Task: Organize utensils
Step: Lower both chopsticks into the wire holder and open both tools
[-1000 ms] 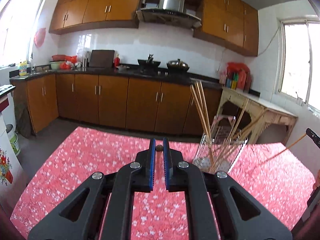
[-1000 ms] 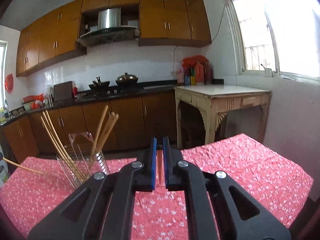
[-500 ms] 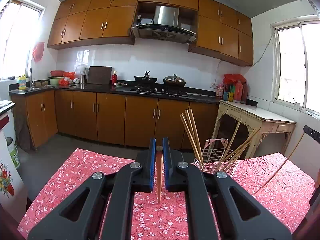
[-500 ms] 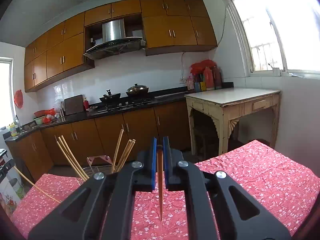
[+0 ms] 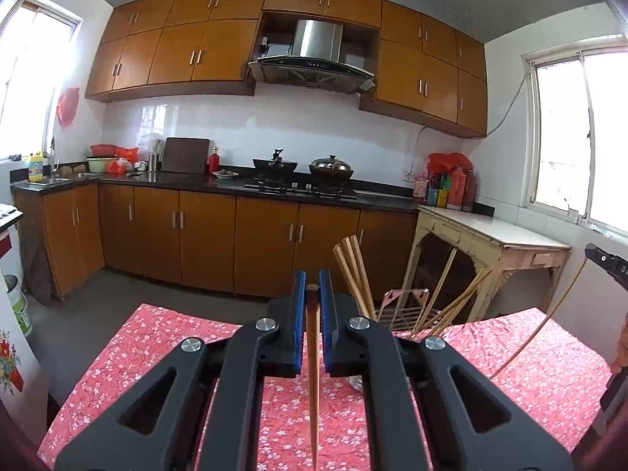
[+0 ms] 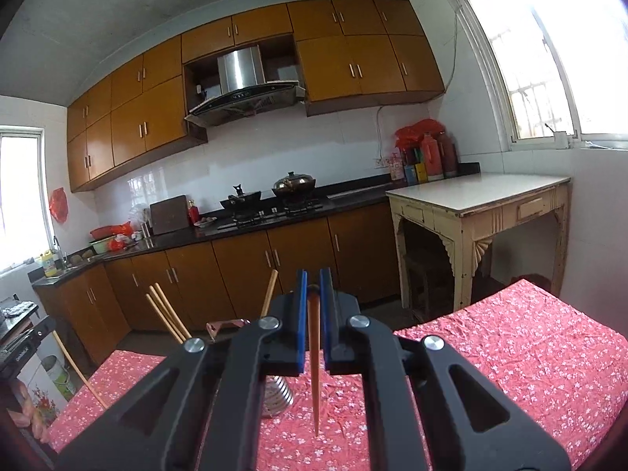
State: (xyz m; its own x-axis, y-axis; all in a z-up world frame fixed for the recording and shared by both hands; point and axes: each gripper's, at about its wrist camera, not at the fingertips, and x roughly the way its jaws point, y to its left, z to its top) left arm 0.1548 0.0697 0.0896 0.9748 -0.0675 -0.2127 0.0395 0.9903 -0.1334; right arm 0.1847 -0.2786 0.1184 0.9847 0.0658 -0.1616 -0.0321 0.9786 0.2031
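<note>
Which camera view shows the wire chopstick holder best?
The left wrist view: the wire chopstick holder shows its rim and upper wires beside the left gripper. In the right wrist view the right gripper hides most of it.

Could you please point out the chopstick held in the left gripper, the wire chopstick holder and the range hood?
chopstick (image 5: 313,373): left wrist view, mid-shaft below the pads.
wire chopstick holder (image 5: 404,310): left wrist view, upper wire rim.
range hood (image 5: 318,45): left wrist view, steel chimney.

Home kitchen: my view shows wood cabinets (image 5: 184,51), range hood (image 5: 314,59), gas stove (image 5: 300,187) with pots, sink (image 5: 55,181), tiled wall.
</note>
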